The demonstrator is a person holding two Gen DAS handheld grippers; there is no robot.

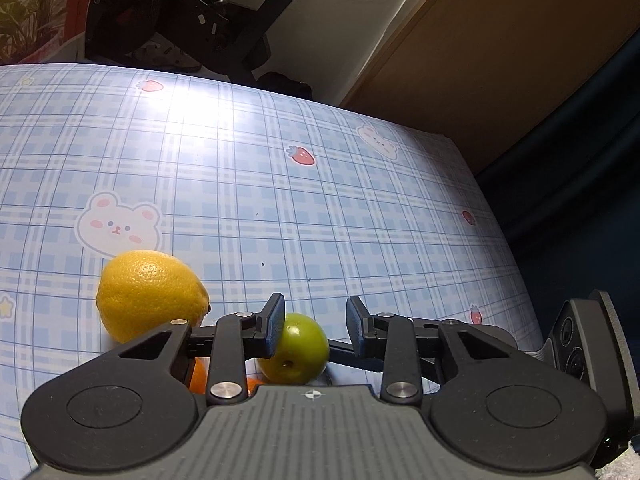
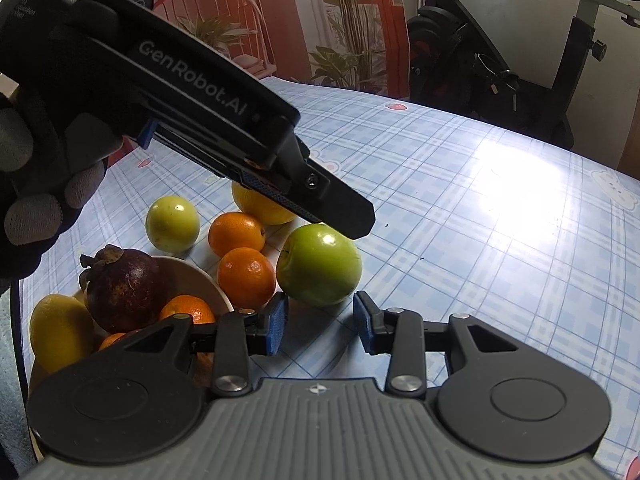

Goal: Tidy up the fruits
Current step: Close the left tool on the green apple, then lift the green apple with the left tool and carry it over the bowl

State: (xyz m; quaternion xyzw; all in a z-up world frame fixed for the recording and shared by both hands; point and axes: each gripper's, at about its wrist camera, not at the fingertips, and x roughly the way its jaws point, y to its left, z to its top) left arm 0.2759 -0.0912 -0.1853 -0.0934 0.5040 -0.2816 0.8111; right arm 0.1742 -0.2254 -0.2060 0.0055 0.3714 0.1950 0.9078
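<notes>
Green apples: two, darker one [image 2: 319, 264] and paler one [image 2: 172, 223]. Oranges on table: two [image 2: 236, 233] [image 2: 247, 277]. Oranges in bowl: at least two [image 2: 187, 309] [image 2: 112, 340], partly hidden. Lemons: two [image 2: 61, 332] [image 2: 260, 210]. Mangosteen: one [image 2: 124, 287]. Bowl: one [image 2: 192, 276]. Grippers: two [image 2: 320, 326] [image 1: 315, 328].

A blue plaid tablecloth [image 1: 320, 208] printed with bears and strawberries covers the table. Beyond its far edge stands a black exercise bike [image 2: 500, 52], with leafy potted plants [image 2: 348, 40] and a red wire chair [image 2: 224, 12] to its left.
</notes>
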